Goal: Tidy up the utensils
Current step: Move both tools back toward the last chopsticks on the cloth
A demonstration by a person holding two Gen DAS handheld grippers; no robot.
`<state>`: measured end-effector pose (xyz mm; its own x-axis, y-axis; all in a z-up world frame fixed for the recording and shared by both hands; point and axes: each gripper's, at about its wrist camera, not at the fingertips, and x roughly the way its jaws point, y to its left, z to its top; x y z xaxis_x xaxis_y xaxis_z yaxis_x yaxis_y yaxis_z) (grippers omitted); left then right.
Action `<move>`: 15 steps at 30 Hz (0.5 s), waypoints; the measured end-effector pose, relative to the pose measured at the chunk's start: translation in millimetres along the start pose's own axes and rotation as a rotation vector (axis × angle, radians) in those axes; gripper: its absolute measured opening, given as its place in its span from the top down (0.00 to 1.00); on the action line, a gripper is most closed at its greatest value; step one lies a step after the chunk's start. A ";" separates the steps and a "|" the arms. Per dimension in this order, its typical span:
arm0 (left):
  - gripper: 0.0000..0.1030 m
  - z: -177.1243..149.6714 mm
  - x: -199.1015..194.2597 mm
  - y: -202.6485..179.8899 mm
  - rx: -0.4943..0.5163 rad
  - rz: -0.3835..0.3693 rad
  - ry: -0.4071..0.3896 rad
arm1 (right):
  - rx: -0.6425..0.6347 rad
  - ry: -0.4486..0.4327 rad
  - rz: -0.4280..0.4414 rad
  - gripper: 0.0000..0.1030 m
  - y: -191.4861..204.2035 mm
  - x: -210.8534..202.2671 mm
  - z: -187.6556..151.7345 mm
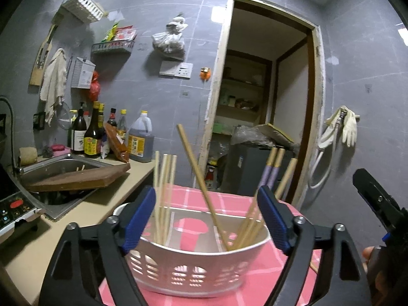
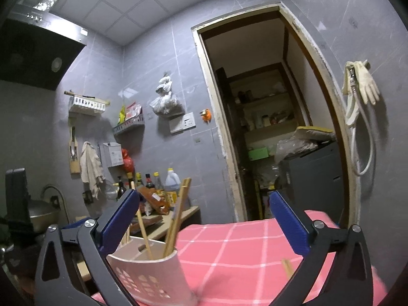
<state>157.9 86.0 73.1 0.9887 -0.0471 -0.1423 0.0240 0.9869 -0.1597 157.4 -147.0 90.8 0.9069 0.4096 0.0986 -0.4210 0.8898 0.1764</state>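
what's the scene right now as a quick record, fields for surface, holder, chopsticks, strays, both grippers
surface: pink checked cloth
holder: white slotted basket standing on the cloth
chopsticks: wooden chopsticks upright or leaning inside the basket
strays: one chopstick lying on the cloth, right of the basket
left gripper: open, astride the basket, gripping nothing
right gripper: open, empty

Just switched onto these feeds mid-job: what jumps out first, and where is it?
A white perforated utensil basket sits on the pink checked cloth right in front of the left tongs, with wooden chopsticks standing and leaning inside it. Both tongs are open and hold nothing; in the right wrist view the basket is at lower left, beside the left finger of the right tongs. One loose chopstick lies on the cloth to the right.
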 end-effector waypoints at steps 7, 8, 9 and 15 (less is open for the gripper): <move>0.04 -2.0 -9.3 -32.1 0.001 -0.069 0.016 | -0.089 0.094 -0.065 0.00 -31.9 -25.5 15.3; 0.04 -3.5 -9.7 -39.2 0.008 -0.081 0.023 | -0.095 0.105 -0.075 0.00 -36.6 -27.8 16.8; 0.04 -5.2 -10.1 -45.1 0.014 -0.089 0.028 | -0.106 0.124 -0.094 0.00 -43.2 -30.1 18.8; 0.04 -23.3 -0.8 -79.5 0.010 -0.115 0.100 | -0.164 0.261 -0.184 0.00 -73.8 -35.2 14.7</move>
<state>151.7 4.0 63.1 0.9599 -0.1741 -0.2200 0.1377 0.9756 -0.1712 156.3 -230.1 88.7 0.9497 0.2585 -0.1770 -0.2614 0.9652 0.0068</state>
